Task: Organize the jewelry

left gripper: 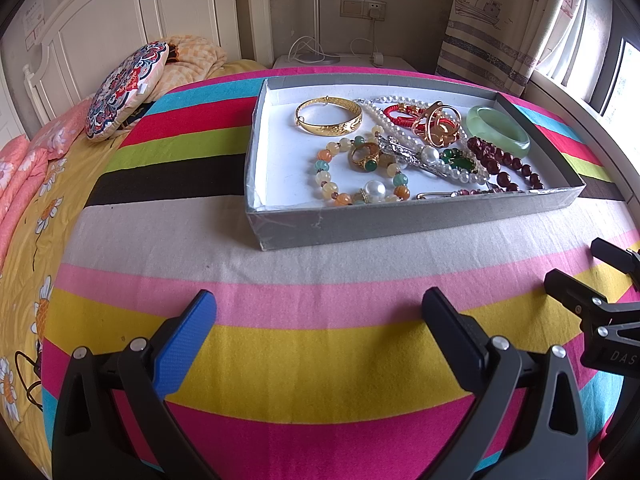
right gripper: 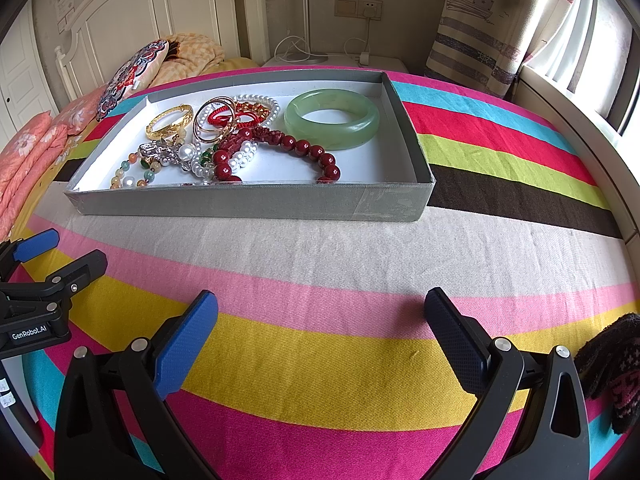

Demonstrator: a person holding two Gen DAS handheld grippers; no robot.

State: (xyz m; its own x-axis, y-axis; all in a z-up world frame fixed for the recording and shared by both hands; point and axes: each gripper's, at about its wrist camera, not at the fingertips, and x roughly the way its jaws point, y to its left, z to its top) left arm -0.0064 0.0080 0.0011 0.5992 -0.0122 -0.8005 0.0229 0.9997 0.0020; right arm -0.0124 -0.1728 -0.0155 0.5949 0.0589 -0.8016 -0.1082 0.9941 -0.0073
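Both grippers hover over the striped cloth (right gripper: 320, 248), near side of the tray (right gripper: 248, 200), empty. The left gripper (left gripper: 320, 312) has its fingers spread wide; the right gripper (right gripper: 320, 312) is spread the same. The jewelry lies heaped in the tray: a gold bangle (left gripper: 329, 116) far left, a jade bangle (right gripper: 332, 118) far right, red beads (right gripper: 276, 152) between, pearls (left gripper: 394, 120) tangled among them.

Each gripper, left (left gripper: 318, 320) and right (right gripper: 320, 322), is built from black plastic arms with triangular cut-outs and silver round screws at the joints. One finger carries a textured blue pad (left gripper: 182, 346), the other a dark dimpled pad (right gripper: 456, 344). A white "GenRobot.AI" label (right gripper: 29, 335) marks the left gripper's body.
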